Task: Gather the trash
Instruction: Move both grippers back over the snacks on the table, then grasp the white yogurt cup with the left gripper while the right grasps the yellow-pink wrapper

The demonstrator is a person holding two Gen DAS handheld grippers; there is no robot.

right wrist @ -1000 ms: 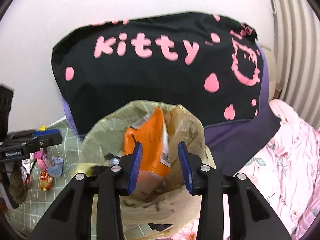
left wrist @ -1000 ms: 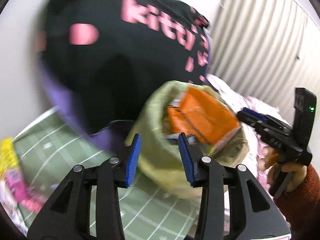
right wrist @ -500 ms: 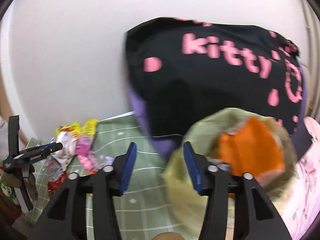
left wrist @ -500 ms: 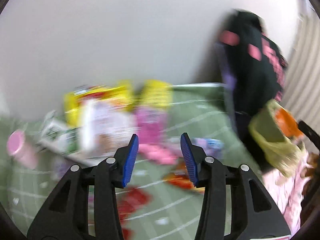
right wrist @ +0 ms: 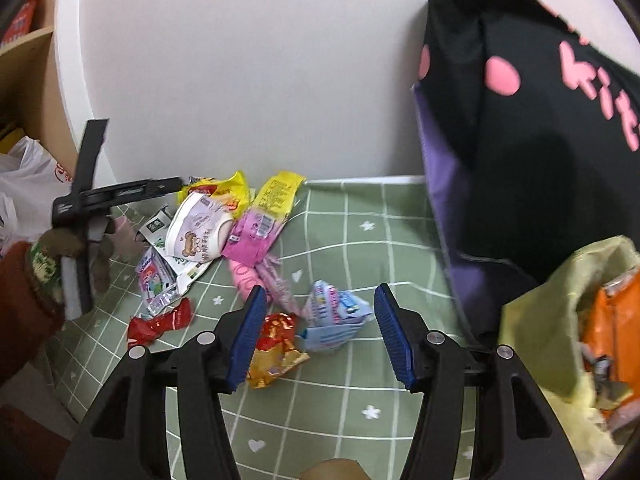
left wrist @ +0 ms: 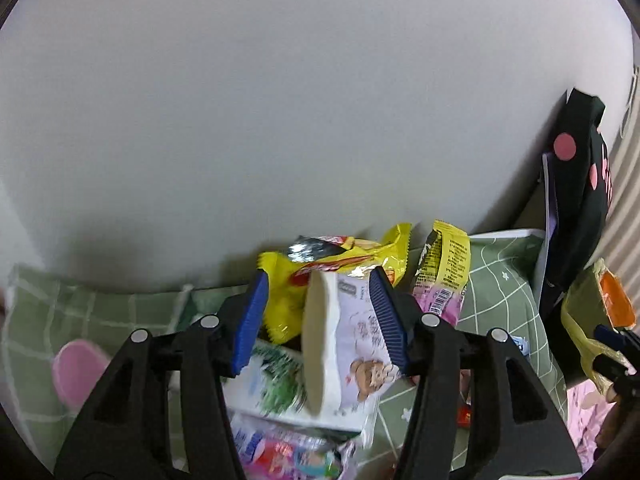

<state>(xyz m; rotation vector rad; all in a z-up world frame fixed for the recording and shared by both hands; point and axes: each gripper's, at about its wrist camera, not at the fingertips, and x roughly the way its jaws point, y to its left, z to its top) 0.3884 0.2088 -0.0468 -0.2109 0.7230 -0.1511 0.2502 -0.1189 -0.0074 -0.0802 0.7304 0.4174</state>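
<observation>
A pile of wrappers lies on a green checked cloth (right wrist: 360, 216) by the wall. My left gripper (left wrist: 320, 320) is open around a white bear-print paper bowl (left wrist: 344, 344) lying on its side, which also shows in the right wrist view (right wrist: 198, 236). Yellow packets (left wrist: 352, 256) lie behind it. My right gripper (right wrist: 322, 332) is open and empty, above a red-gold wrapper (right wrist: 276, 344) and a light blue wrapper (right wrist: 332, 316). A yellow-green trash bag (right wrist: 560, 320) holding an orange packet (right wrist: 612, 320) sits at the right; it also shows in the left wrist view (left wrist: 584, 320).
A black Hello Kitty cushion (right wrist: 540, 120) leans on the wall at the right. A pink packet (right wrist: 252, 240), a red wrapper (right wrist: 160, 324) and a milk carton (left wrist: 272, 384) lie in the pile. A wooden shelf (right wrist: 28, 80) and white plastic bag (right wrist: 24, 184) stand at far left.
Both grippers swung left, away from the trash bag. The left one now sits around the paper bowl in the pile; the right one hovers over the small wrappers.
</observation>
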